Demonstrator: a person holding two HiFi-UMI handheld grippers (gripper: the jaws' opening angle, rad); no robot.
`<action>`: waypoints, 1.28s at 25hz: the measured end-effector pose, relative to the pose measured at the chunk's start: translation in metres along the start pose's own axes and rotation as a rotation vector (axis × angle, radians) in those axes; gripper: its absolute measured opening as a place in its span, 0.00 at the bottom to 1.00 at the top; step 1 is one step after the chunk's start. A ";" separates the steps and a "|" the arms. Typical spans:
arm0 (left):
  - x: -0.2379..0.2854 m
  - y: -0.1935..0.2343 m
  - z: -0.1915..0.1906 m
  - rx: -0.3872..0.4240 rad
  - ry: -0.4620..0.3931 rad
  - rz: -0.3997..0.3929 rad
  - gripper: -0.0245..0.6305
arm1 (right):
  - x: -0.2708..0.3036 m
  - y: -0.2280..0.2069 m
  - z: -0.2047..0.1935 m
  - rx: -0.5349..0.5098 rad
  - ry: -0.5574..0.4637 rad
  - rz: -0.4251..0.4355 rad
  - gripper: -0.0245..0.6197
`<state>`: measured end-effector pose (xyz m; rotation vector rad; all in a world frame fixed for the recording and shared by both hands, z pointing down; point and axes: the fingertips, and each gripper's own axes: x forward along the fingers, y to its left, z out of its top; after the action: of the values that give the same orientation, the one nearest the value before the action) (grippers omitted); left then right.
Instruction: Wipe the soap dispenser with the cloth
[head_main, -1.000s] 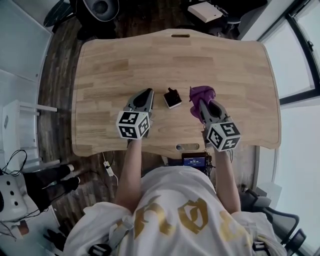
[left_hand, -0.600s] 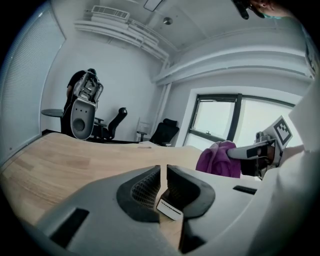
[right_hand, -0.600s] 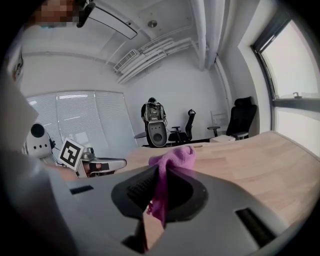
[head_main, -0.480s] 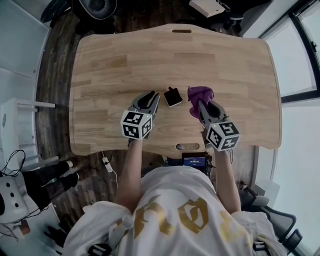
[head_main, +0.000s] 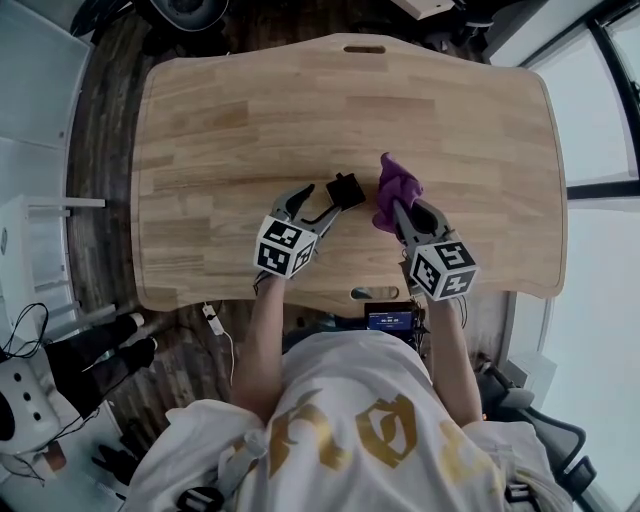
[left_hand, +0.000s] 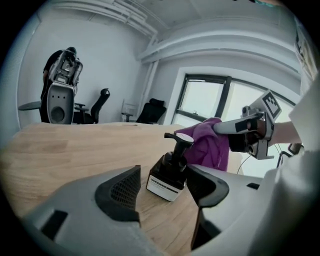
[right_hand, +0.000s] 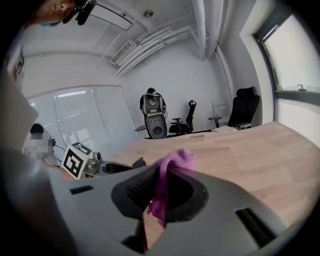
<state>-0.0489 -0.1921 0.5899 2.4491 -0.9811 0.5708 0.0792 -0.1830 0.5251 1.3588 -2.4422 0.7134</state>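
Since a second ago, my left gripper (head_main: 318, 203) has dropped down and pushed in toward the soap dispenser (head_main: 345, 190), and its jaws, shut back then, have just been opening. From the head view, the dispenser stands upright on the wooden table (head_main: 200, 120), right at the tips of that gripper. The right gripper (head_main: 405, 210) sits just on the dispenser's other side, carrying the purple cloth (head_main: 396, 185) bunched beside the bottle.

Looking along the left gripper, I see the jaws standing apart with the dispenser (left_hand: 170, 167) at the mouth of the gap, nearer the right-hand pad. Neither pad presses on it, as far as I can tell. Behind it hangs the cloth (left_hand: 205, 145), which is gripped by the right gripper (left_hand: 235, 127).

Looking along the right gripper, I see both jaws clamped on the cloth (right_hand: 167, 185). A fold puffs out above the pads and a tail hangs below them, over the table (right_hand: 250, 150).
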 end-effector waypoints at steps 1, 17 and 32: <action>0.004 0.000 -0.002 0.020 0.004 -0.002 0.45 | 0.003 -0.001 -0.001 0.001 0.006 0.004 0.09; 0.054 -0.006 -0.033 0.209 0.099 -0.053 0.60 | 0.027 -0.017 -0.021 0.019 0.077 0.029 0.09; 0.084 -0.008 -0.032 0.281 0.078 -0.066 0.61 | 0.036 -0.031 -0.028 0.035 0.104 0.023 0.09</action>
<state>0.0064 -0.2149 0.6578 2.6682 -0.8334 0.8231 0.0859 -0.2078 0.5734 1.2749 -2.3781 0.8144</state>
